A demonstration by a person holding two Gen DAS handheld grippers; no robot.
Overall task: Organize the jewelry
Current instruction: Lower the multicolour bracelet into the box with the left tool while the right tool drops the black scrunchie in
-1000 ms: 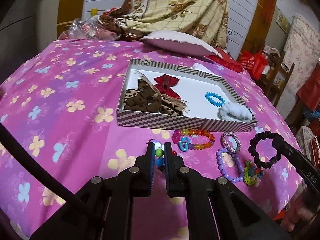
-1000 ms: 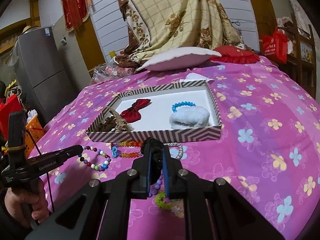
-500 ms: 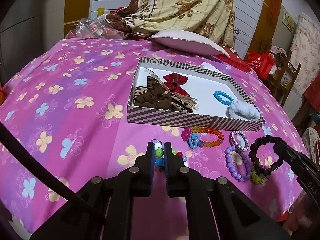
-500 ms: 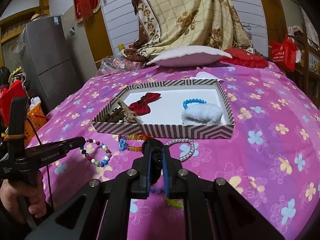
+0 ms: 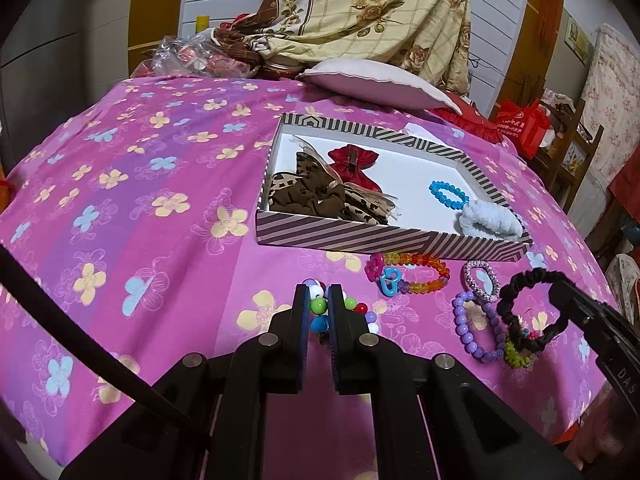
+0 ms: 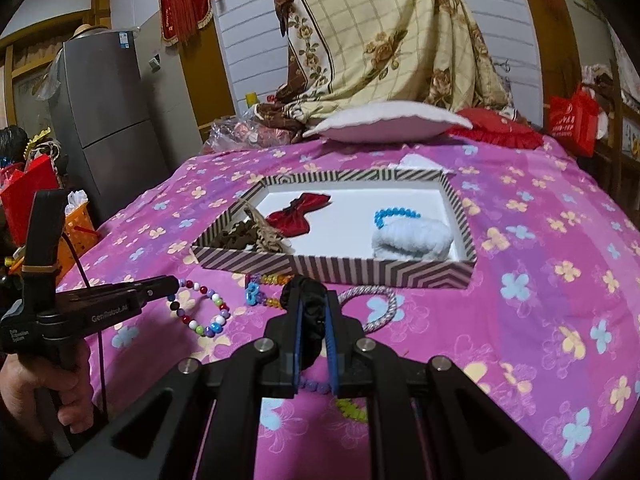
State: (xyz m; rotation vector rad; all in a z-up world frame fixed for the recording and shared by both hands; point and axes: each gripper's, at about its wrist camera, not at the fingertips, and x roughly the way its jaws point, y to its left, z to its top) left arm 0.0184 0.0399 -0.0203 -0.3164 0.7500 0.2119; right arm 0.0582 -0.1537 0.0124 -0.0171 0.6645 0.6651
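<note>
My left gripper (image 5: pixel 319 300) is shut on a multicoloured bead bracelet (image 5: pixel 319 305), held above the pink cloth; it also shows in the right wrist view (image 6: pixel 206 312). My right gripper (image 6: pixel 313 304) is shut on a black scrunchie (image 6: pixel 310 312), seen in the left wrist view (image 5: pixel 528 312) lifted off the cloth. The striped box (image 5: pixel 384 240) holds a red bow (image 5: pixel 352 160), brown leopard bows (image 5: pixel 312 196), a blue bead bracelet (image 5: pixel 448 194) and a white scrunchie (image 5: pixel 490 222).
Loose on the cloth in front of the box: an orange-rainbow bracelet (image 5: pixel 412 274), a silver ring bracelet (image 5: pixel 480 280), a purple bead bracelet (image 5: pixel 476 332), a green bracelet (image 5: pixel 518 354). A white pillow (image 5: pixel 376 84) lies behind the box. A fridge (image 6: pixel 108 120) stands left.
Both grippers have risen and drawn back a little with their items; the box and loose bracelets look farther below. The scrunchie has lifted clear of the bracelets.
</note>
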